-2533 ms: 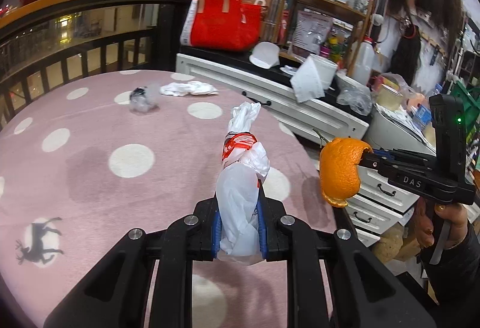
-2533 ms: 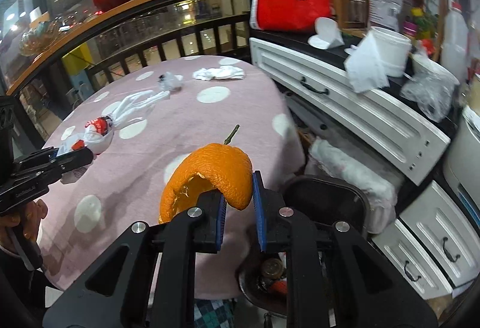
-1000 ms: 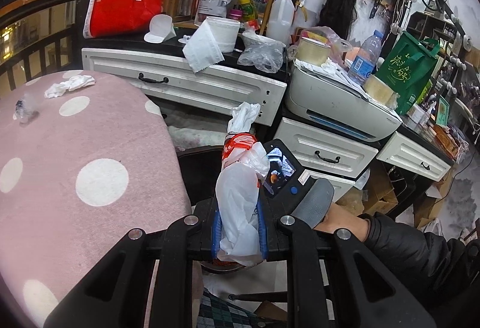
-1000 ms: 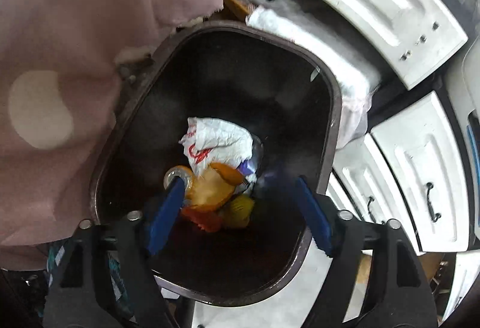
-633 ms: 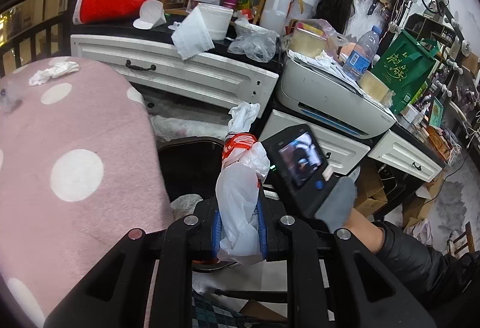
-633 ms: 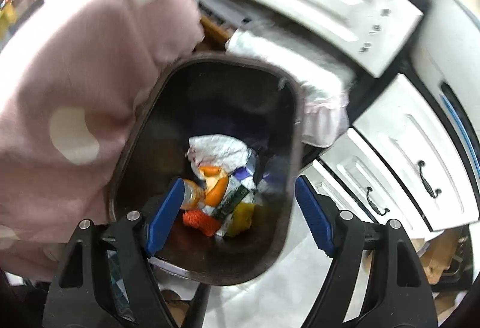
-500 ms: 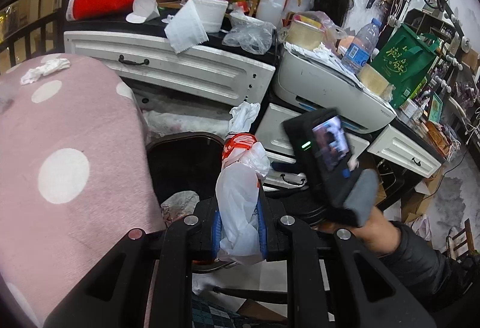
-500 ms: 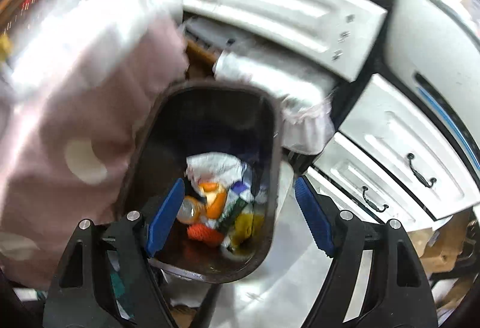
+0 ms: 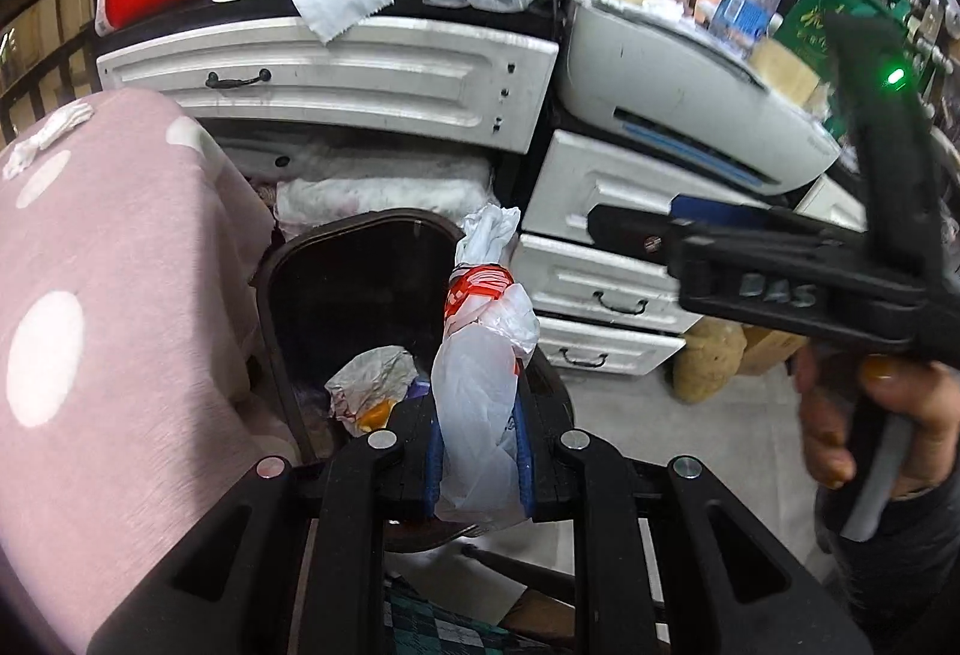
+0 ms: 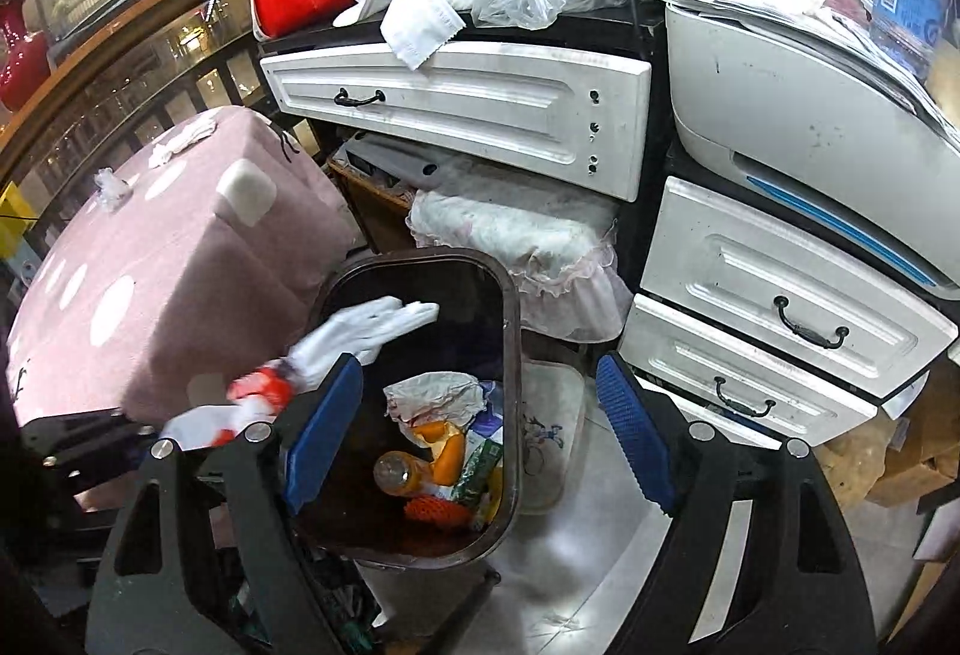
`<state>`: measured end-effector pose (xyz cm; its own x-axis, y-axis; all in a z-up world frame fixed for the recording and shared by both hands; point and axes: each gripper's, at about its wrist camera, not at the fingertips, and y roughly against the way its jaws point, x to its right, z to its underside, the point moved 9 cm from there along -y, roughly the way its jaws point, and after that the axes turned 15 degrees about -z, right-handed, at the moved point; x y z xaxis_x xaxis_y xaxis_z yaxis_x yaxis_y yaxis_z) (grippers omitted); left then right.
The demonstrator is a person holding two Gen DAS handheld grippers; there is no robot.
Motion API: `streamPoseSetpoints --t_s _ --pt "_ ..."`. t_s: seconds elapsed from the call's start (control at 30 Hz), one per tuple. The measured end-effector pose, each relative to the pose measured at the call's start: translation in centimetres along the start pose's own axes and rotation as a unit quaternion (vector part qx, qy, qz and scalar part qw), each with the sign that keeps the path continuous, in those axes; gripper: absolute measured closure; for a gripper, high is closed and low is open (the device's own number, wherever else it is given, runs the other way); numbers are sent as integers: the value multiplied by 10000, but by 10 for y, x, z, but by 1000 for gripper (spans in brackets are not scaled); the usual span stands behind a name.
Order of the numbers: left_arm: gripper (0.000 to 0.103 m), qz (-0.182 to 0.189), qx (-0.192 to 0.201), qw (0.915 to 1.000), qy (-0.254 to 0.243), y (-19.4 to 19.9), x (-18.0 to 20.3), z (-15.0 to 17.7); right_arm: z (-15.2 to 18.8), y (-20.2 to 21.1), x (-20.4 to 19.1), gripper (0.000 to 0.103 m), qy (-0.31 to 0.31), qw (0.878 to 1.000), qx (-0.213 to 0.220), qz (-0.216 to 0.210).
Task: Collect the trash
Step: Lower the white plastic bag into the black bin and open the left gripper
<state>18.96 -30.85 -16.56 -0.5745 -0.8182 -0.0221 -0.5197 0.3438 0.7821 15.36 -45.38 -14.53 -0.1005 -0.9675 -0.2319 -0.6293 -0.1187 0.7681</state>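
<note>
One pink dotted tablecloth (image 9: 120,295) spread at the left, just beside a dark trash bin (image 10: 507,355) holding an orange peel (image 10: 447,454). Left gripper (image 9: 478,436) clenched on a white-and-red plastic bag (image 9: 480,385), poised over the bin rim. Right gripper (image 10: 480,433) empty, jaws opening above the bin.

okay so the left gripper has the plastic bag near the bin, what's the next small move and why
Probably carry the left gripper a little further over the bin, then open it. It is shut on the bag, whose top already hangs over the rim, with trash below. The right gripper holds nothing, its jaws opening, and is clear of the drop.
</note>
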Motion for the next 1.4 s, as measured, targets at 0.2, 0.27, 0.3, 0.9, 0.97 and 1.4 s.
streamPoseSetpoints --t_s 0.2,0.27,0.3,0.9,0.97,1.4 --pt "85 -143 -167 9997 -82 -18 3 3 0 0 2 23 -32 10000 36 -36" --pt "85 -209 -240 9995 -79 -27 1 5 0 3 3 23 -52 10000 68 -41" --pt "85 -237 -276 9993 -64 -31 0 6 0 3 4 23 -65 9999 81 -47" --pt "8 -340 -154 9968 -711 -43 22 15 1 9 7 18 -174 9996 140 -148" --pt "8 -353 -143 9966 -724 -41 23 15 1 9 3 16 -101 9996 174 -204" --pt "6 27 406 9983 -414 21 23 7 -11 15 -8 11 -77 9984 404 -379"
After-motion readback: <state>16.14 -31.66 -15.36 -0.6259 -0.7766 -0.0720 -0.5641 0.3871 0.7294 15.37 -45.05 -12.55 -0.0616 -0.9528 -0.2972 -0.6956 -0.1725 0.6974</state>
